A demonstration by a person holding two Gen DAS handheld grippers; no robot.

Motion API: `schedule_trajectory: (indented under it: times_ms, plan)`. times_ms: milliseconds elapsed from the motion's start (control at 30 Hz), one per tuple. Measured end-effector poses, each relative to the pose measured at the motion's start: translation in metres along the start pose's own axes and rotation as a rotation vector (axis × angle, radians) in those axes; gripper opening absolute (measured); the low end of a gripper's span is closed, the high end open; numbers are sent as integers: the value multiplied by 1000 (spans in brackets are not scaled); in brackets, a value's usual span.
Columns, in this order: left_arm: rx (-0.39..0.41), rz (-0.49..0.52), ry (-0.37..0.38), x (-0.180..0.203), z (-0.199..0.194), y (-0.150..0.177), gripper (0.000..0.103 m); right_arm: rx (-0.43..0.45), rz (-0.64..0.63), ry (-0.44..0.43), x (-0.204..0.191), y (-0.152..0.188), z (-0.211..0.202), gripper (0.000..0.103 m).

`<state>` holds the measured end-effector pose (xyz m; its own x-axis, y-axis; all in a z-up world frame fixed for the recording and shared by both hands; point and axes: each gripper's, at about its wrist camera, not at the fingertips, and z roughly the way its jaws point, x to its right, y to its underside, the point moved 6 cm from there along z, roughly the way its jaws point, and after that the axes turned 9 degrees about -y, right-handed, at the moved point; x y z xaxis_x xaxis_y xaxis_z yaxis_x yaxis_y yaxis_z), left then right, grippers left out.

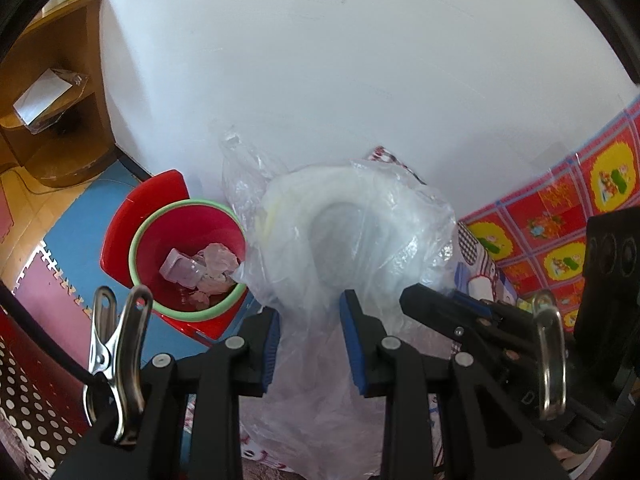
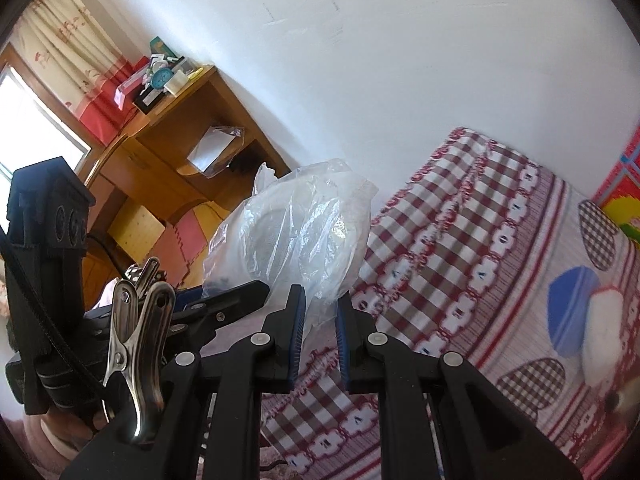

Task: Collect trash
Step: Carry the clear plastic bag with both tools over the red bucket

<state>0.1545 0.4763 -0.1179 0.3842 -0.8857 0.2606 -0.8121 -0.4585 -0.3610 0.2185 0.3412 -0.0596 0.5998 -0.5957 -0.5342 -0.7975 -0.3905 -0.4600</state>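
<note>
A clear plastic bag (image 1: 360, 224) with a white disposable bowl (image 1: 320, 196) inside hangs between my two grippers. My left gripper (image 1: 311, 304) is shut on the bag's lower bunched part, with film pressed between its blue pads. In the right wrist view my right gripper (image 2: 321, 294) is shut on a thin edge of the same bag (image 2: 296, 224). The right gripper (image 1: 432, 304) shows just right of the left one, and the left gripper (image 2: 240, 294) shows left of the right one. Down to the left stands a red bin (image 1: 188, 256) with a green rim, holding crumpled clear trash.
The bin sits on a red stool (image 1: 160, 196) over blue and pink foam floor mats (image 1: 80, 232). A wooden shelf unit (image 2: 180, 140) stands against the white wall. A bed with a red checked cover (image 2: 460, 240) lies under the grippers, beside a red patterned cloth (image 1: 560, 208).
</note>
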Motion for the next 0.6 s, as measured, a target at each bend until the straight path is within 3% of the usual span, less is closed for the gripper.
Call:
schedule_trajectory:
  times_ms: [267, 600]
  plan:
    - [38, 15, -44, -24, 7, -20, 30, -21, -20, -1, -13, -22, 32, 16]
    - [15, -10, -45, -50, 28, -36, 30, -60, -28, 18, -19, -42, 77, 16]
